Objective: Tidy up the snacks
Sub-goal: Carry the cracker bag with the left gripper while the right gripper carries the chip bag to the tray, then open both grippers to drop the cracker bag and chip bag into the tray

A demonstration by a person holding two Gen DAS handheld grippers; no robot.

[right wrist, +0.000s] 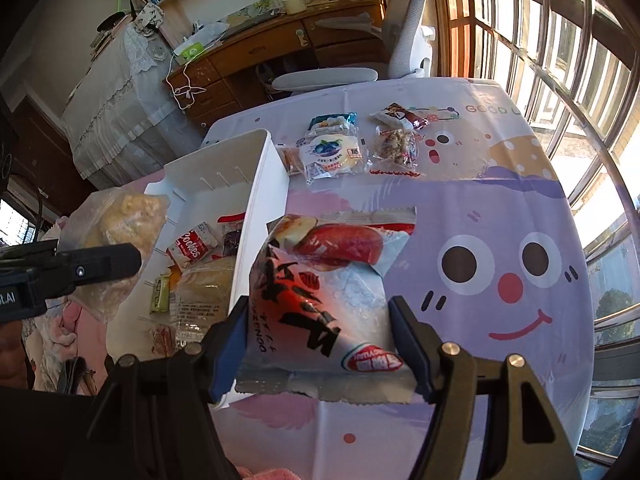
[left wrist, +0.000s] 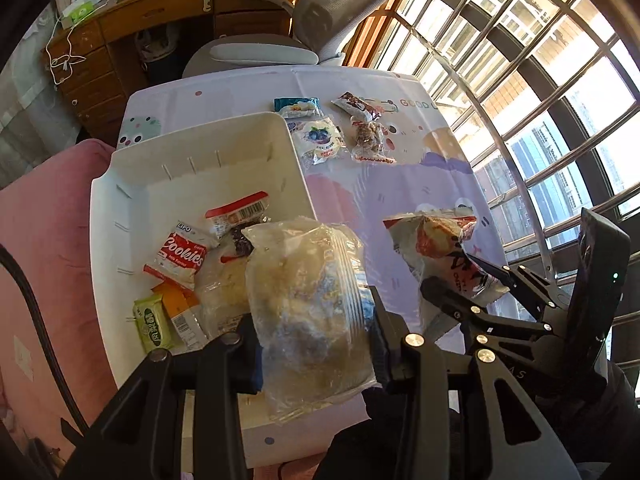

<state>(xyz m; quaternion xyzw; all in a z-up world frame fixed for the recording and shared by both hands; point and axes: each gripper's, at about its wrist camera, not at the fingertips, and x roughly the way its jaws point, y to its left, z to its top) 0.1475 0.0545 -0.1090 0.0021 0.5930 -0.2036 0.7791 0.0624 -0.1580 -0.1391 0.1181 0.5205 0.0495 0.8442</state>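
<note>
My left gripper (left wrist: 314,338) is shut on a clear bag of pale pastry (left wrist: 308,304), held in the air above the near right part of the white bin (left wrist: 208,140). The same bag (right wrist: 116,240) and the left gripper (right wrist: 100,264) show at the left of the right wrist view. My right gripper (right wrist: 320,340) is shut on a white and red snack packet (right wrist: 324,280), held above the tablecloth just right of the bin's wall (right wrist: 260,200). That packet (left wrist: 436,240) and the right gripper (left wrist: 464,284) appear in the left wrist view too. Inside the bin lie a cookies pack (left wrist: 180,256) and several other snacks.
Loose snacks lie on the tablecloth (right wrist: 480,208) beyond the bin: a blueberry packet (right wrist: 332,152), a teal packet (right wrist: 332,122), a nut bag (right wrist: 396,148) and a dark red packet (right wrist: 400,116). A grey chair (left wrist: 260,52) and wooden desk (left wrist: 160,20) stand behind. Barred windows (left wrist: 540,80) line the right.
</note>
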